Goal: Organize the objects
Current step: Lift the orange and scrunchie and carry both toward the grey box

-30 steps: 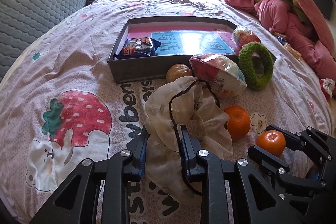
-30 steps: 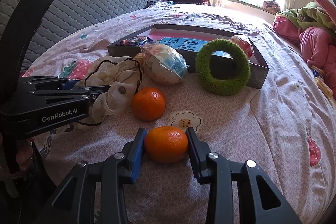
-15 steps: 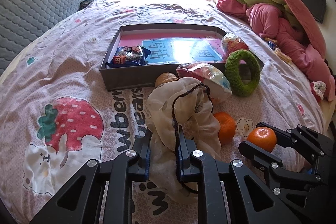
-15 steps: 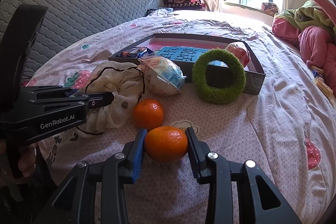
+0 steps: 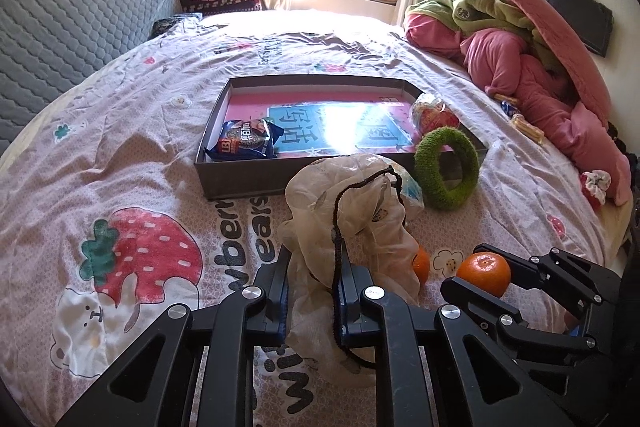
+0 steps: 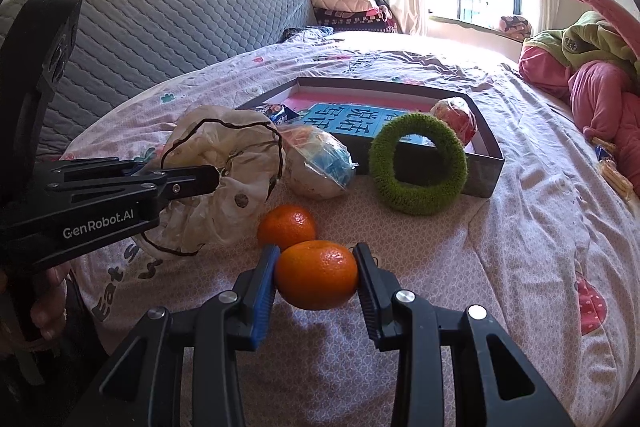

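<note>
Pickup is under way: left gripper (image 5: pixel 312 291) is clenched on the cream drawstring bag (image 5: pixel 352 223), right gripper (image 6: pixel 316 279) clamps a tangerine (image 6: pixel 316 275) over the bed (image 6: pixel 520 247). Next, probably, drop it into the bag's mouth.

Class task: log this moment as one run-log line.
left hand-held gripper: shut on drawstring bag | right hand-held gripper: shut on mandarin | second mandarin: on bed

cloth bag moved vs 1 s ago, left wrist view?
Yes. The cloth bag, pinched in the left gripper, has come up and now overlaps the gray box wall.
</note>
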Action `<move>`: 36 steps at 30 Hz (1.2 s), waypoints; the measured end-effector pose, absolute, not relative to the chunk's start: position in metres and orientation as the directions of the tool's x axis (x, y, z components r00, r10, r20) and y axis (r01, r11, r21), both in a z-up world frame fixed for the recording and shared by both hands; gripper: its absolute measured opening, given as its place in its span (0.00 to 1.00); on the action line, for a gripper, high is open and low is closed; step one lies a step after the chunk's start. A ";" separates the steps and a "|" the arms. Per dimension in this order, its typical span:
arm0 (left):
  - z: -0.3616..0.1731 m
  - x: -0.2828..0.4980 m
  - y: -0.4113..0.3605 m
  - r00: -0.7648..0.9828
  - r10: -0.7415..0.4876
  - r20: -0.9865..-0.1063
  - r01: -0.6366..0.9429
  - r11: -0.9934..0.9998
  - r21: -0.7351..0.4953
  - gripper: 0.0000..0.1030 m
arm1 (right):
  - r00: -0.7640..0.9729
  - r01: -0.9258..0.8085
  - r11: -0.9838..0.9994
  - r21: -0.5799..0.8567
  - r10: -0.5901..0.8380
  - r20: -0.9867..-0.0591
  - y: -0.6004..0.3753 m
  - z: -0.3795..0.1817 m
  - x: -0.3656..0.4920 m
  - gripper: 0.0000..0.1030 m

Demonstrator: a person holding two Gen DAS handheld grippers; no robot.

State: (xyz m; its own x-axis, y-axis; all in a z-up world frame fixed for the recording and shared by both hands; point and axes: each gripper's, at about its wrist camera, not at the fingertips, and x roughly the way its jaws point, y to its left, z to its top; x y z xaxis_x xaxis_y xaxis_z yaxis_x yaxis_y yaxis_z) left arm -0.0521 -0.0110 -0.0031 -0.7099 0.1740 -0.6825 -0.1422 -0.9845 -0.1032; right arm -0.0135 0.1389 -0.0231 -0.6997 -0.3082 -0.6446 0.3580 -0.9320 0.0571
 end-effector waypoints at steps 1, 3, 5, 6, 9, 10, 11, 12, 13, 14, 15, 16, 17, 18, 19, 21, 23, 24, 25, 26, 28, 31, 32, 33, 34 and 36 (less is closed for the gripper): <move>-0.002 -0.052 -0.011 -0.714 0.173 -0.678 -0.141 -0.985 -0.102 0.16 | -0.701 0.356 -0.933 0.061 -0.309 -0.643 0.140 -0.023 -0.014 0.37; 0.000 -0.051 -0.011 -0.722 0.178 -0.669 -0.145 -0.984 -0.105 0.16 | -0.704 0.352 -0.934 0.068 -0.312 -0.638 0.142 -0.022 -0.015 0.37; 0.003 -0.050 -0.011 -0.732 0.173 -0.659 -0.143 -0.985 -0.100 0.16 | -0.706 0.350 -0.934 0.072 -0.313 -0.635 0.142 -0.021 -0.016 0.37; 0.005 -0.049 -0.011 -0.736 0.174 -0.654 -0.143 -0.984 -0.101 0.16 | -0.709 0.349 -0.934 0.073 -0.314 -0.632 0.143 -0.021 -0.017 0.37; 0.008 -0.049 -0.012 -0.744 0.181 -0.644 -0.144 -0.983 -0.109 0.16 | -0.718 0.348 -0.935 0.066 -0.311 -0.623 0.143 -0.019 -0.017 0.37; 0.009 -0.049 -0.012 -0.745 0.180 -0.642 -0.144 -0.984 -0.109 0.16 | -0.720 0.350 -0.935 0.064 -0.312 -0.620 0.143 -0.018 -0.017 0.37; 0.009 -0.049 -0.013 -0.745 0.180 -0.642 -0.144 -0.984 -0.108 0.16 | -0.722 0.351 -0.934 0.061 -0.312 -0.618 0.142 -0.018 -0.017 0.37; 0.009 -0.050 -0.013 -0.745 0.182 -0.642 -0.145 -0.983 -0.110 0.16 | -0.724 0.352 -0.934 0.058 -0.310 -0.616 0.142 -0.017 -0.017 0.37; 0.009 -0.050 -0.013 -0.744 0.184 -0.642 -0.146 -0.983 -0.113 0.16 | -0.724 0.353 -0.934 0.058 -0.312 -0.615 0.142 -0.017 -0.017 0.37; 0.010 -0.050 -0.013 -0.744 0.186 -0.641 -0.147 -0.982 -0.115 0.16 | -0.724 0.355 -0.933 0.062 -0.316 -0.614 0.142 -0.017 -0.017 0.37; 0.010 -0.049 -0.013 -0.746 0.187 -0.639 -0.148 -0.982 -0.115 0.16 | -0.724 0.355 -0.933 0.064 -0.317 -0.613 0.142 -0.017 -0.018 0.37; 0.011 -0.049 -0.013 -0.748 0.187 -0.636 -0.148 -0.982 -0.115 0.16 | -0.723 0.355 -0.933 0.065 -0.318 -0.613 0.142 -0.017 -0.018 0.37; 0.012 -0.049 -0.013 -0.751 0.187 -0.633 -0.147 -0.982 -0.115 0.16 | -0.723 0.354 -0.933 0.067 -0.318 -0.613 0.143 -0.016 -0.019 0.37; 0.012 -0.048 -0.013 -0.755 0.187 -0.629 -0.146 -0.982 -0.117 0.16 | -0.724 0.353 -0.933 0.068 -0.319 -0.612 0.143 -0.016 -0.019 0.37; 0.013 -0.048 -0.014 -0.759 0.189 -0.624 -0.146 -0.982 -0.119 0.16 | -0.726 0.353 -0.933 0.068 -0.319 -0.609 0.144 -0.016 -0.019 0.37; 0.015 -0.047 -0.015 -0.764 0.189 -0.616 -0.145 -0.982 -0.123 0.16 | -0.730 0.351 -0.934 0.070 -0.319 -0.605 0.145 -0.015 -0.020 0.37; 0.016 -0.048 -0.016 -0.767 0.189 -0.613 -0.142 -0.982 -0.125 0.16 | -0.733 0.348 -0.934 0.076 -0.322 -0.599 0.147 -0.013 -0.020 0.37; 0.017 -0.048 -0.016 -0.768 0.188 -0.612 -0.140 -0.982 -0.126 0.16 | -0.735 0.348 -0.934 0.076 -0.323 -0.596 0.147 -0.013 -0.020 0.37; 0.017 -0.049 -0.017 -0.769 0.189 -0.611 -0.138 -0.982 -0.129 0.16 | -0.739 0.346 -0.935 0.076 -0.321 -0.593 0.148 -0.011 -0.021 0.37; 0.018 -0.050 -0.017 -0.769 0.190 -0.610 -0.139 -0.982 -0.131 0.16 | -0.742 0.341 -0.937 0.077 -0.319 -0.590 0.149 -0.011 -0.022 0.37; 0.019 -0.050 -0.017 -0.772 0.191 -0.606 -0.139 -0.981 -0.132 0.16 | -0.746 0.335 -0.938 0.084 -0.319 -0.585 0.152 -0.009 -0.024 0.37; 0.021 -0.052 -0.016 -0.777 0.192 -0.599 -0.142 -0.981 -0.131 0.16 | -0.751 0.327 -0.940 0.093 -0.318 -0.579 0.156 -0.007 -0.028 0.37; 0.021 -0.052 -0.016 -0.780 0.190 -0.597 -0.140 -0.982 -0.128 0.16 | -0.752 0.325 -0.941 0.095 -0.318 -0.577 0.157 -0.006 -0.029 0.37; 0.022 -0.053 -0.016 -0.781 0.189 -0.595 -0.140 -0.982 -0.128 0.16 | -0.754 0.323 -0.942 0.097 -0.317 -0.576 0.158 -0.005 -0.029 0.37; 0.023 -0.054 -0.016 -0.782 0.190 -0.593 -0.139 -0.982 -0.131 0.16 | -0.752 0.323 -0.941 0.098 -0.318 -0.577 0.158 -0.005 -0.030 0.37; 0.023 -0.056 -0.016 -0.783 0.189 -0.593 -0.136 -0.982 -0.134 0.16 | -0.749 0.321 -0.942 0.097 -0.315 -0.583 0.158 -0.006 -0.031 0.37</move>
